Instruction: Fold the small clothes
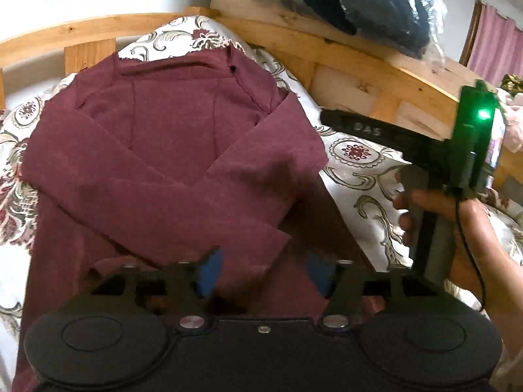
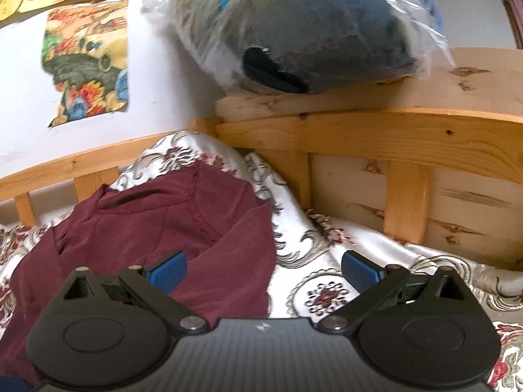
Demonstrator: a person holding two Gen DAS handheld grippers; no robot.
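Maroon top [image 1: 157, 163] (sleeves crossed), floral bedspread [image 1: 359, 170], fingers [image 2: 168, 272] apart

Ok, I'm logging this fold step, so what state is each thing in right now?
Top: flat on the bedspread, both sleeves folded across the front.
Left tool: open, over the top's lower part, gripping nothing.
Right tool: open wide, over the top's right edge, holding nothing.
Bundle: plastic-wrapped, resting on the wooden frame.
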